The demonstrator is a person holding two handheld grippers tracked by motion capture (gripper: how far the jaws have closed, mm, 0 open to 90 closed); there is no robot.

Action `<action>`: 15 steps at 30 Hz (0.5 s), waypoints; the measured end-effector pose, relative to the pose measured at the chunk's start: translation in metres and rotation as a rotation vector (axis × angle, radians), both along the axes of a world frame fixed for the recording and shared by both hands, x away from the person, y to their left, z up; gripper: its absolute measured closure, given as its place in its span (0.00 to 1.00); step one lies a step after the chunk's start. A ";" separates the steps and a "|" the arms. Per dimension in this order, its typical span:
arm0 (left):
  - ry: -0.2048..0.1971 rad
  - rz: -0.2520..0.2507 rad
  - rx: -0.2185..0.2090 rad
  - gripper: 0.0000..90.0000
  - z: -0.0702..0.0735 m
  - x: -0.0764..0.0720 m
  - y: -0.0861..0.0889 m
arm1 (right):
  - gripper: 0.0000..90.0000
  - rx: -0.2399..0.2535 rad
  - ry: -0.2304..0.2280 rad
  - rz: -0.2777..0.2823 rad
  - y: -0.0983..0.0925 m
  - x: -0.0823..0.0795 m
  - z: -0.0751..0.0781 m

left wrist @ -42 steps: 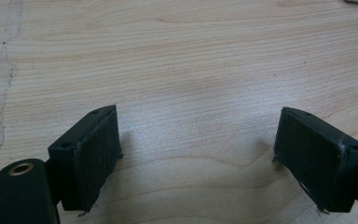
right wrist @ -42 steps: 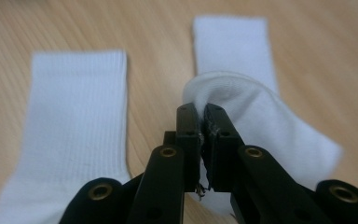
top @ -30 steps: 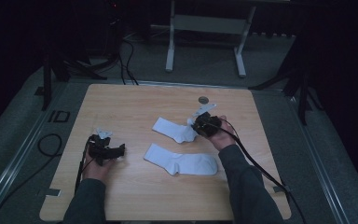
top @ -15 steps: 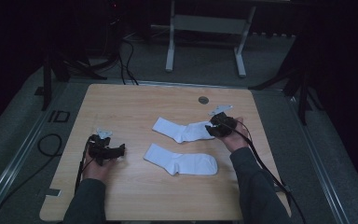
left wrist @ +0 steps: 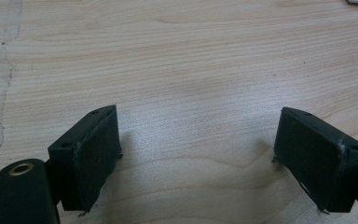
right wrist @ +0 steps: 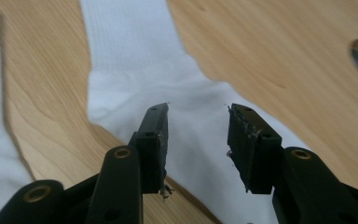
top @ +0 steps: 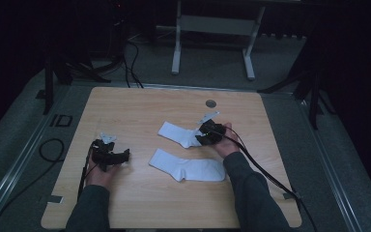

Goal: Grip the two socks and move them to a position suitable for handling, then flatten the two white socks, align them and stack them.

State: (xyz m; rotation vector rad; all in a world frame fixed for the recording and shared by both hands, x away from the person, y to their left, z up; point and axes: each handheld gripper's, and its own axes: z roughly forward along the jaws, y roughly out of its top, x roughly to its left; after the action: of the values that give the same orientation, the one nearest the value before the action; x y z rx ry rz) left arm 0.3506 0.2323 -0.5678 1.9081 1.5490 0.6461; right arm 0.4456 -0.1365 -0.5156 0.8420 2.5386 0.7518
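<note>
Since 1 second ago my right gripper (top: 204, 137) has drawn back along the far sock (top: 179, 134) toward the tabletop's right edge, its jaws just reopened part-wide over the white fabric, which my right gripper view shows between them unpinched, while my left gripper (left wrist: 198, 154) gapes wide over bare wood.

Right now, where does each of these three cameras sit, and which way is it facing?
High view: fixed above the person's side, looking forward and down on the wooden table; both forearms, the left hand-held gripper and the right hand-held gripper show.
Left gripper view: rides the left hand-held gripper, looking past its open jaws at bare tabletop.
Right gripper view: rides the right hand-held gripper, jaws apart over the farther white sock.
Shared: that sock and the nearer white sock also show from above.
</note>
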 end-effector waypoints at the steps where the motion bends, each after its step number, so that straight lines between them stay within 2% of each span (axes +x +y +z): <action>1: 0.000 0.000 0.000 0.16 0.000 0.000 0.000 | 0.65 0.001 0.005 0.005 0.003 0.001 -0.001; 9: 0.000 0.000 0.000 0.16 0.000 0.000 0.000 | 0.66 0.020 0.041 0.016 0.011 0.006 -0.006; 15: 0.000 0.000 0.000 0.16 0.000 0.000 0.000 | 0.67 0.011 0.060 0.024 0.014 0.008 -0.011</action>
State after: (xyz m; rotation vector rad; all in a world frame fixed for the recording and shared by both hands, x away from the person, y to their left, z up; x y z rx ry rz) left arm 0.3506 0.2323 -0.5678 1.9080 1.5489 0.6462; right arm 0.4535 -0.1221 -0.5271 0.8513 2.6039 0.7598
